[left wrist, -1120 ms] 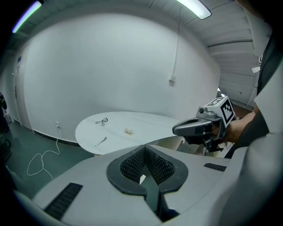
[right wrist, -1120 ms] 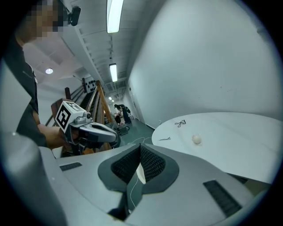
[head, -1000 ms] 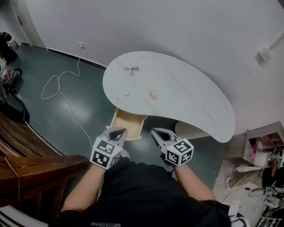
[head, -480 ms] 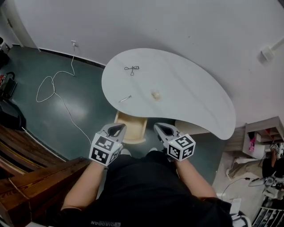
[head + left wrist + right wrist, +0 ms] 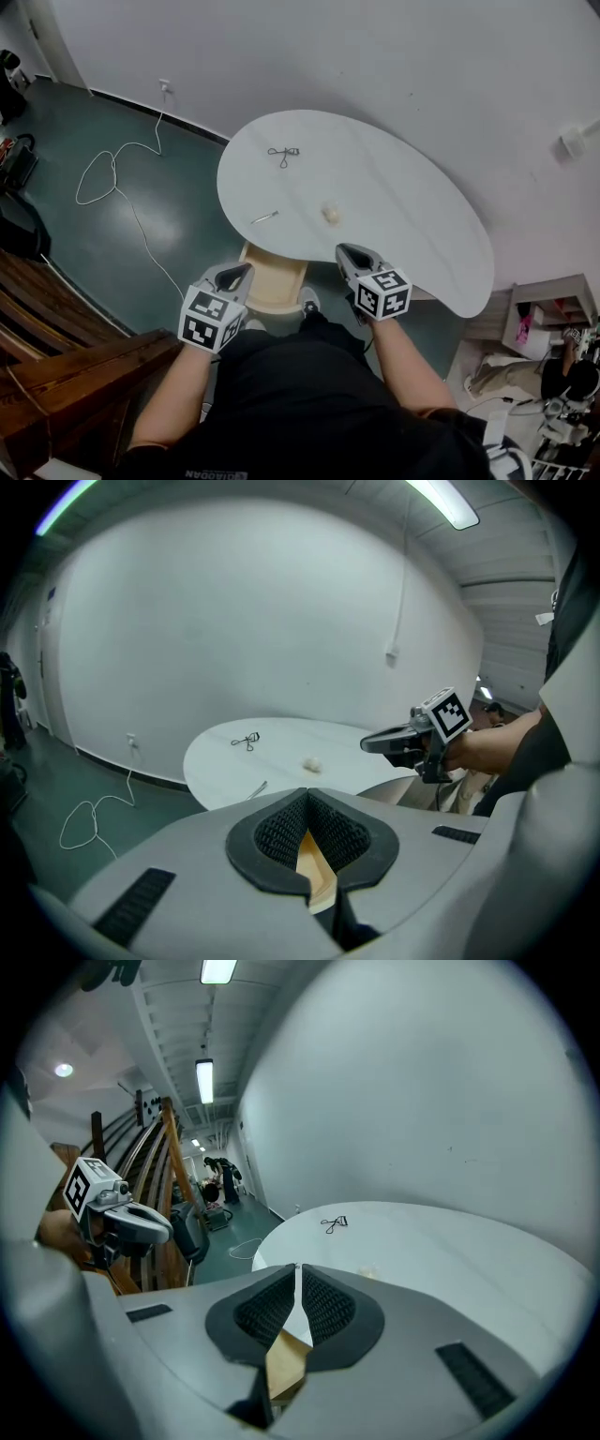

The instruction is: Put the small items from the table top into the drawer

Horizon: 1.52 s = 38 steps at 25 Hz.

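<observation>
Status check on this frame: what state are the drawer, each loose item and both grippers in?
drawer: pulled open below the table top.
eyelash curler: lying on the table top, untouched.
thin metal piece: on the table top, near its edge.
pale lump: on the table top.
left gripper: shut, empty.
right gripper: shut, empty.

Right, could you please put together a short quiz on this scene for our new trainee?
1. True or false: the drawer under the table stands open.
2. How many small items lie on the table top? A two, B three, C five.
3. Fill in: the left gripper and the right gripper are both ___ and empty.
Key: 1 true. 2 B: an eyelash curler, a thin metal piece and a pale lump. 3 shut.
</observation>
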Each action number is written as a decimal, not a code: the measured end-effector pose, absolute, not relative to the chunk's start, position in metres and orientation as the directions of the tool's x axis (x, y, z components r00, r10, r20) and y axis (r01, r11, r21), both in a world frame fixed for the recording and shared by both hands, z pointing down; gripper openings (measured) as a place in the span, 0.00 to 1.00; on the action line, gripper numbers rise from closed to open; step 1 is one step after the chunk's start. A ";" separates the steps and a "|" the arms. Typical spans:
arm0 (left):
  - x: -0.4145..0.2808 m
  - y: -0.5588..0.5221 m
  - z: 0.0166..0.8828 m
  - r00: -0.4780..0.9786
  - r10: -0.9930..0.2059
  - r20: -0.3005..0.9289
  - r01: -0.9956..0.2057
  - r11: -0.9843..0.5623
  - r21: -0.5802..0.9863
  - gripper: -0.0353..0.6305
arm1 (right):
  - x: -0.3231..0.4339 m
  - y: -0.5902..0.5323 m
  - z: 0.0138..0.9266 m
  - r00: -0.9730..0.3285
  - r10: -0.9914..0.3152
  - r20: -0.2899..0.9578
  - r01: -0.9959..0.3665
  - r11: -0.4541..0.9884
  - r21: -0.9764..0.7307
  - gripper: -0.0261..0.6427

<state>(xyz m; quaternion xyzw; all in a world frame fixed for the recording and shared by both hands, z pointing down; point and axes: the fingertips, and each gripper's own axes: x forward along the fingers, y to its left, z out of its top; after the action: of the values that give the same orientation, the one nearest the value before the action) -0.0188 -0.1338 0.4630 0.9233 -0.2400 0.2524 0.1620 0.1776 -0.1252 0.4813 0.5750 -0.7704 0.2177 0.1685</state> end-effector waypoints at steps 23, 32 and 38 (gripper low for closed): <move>0.020 -0.160 0.482 0.553 -0.542 0.633 -0.785 -0.594 0.177 0.08 | 0.253 -0.242 0.615 -0.351 -0.572 0.741 -0.916 0.375 -0.145 0.31; 0.022 -0.154 0.481 0.518 -0.557 0.649 -0.812 -0.560 0.167 0.08 | 0.254 -0.248 0.631 -0.371 -0.535 0.759 -0.900 0.410 -0.151 0.30; 0.015 -0.151 0.483 0.524 -0.547 0.653 -0.804 -0.570 0.167 0.08 | 0.247 -0.238 0.623 -0.401 -0.531 0.747 -0.892 0.413 -0.186 0.27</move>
<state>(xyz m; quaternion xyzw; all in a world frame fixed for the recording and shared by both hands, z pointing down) 0.0146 -0.1512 0.4830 0.8415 -0.4016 0.2774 0.2315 0.2467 -0.2382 0.6227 0.4540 -0.7831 0.2957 0.3052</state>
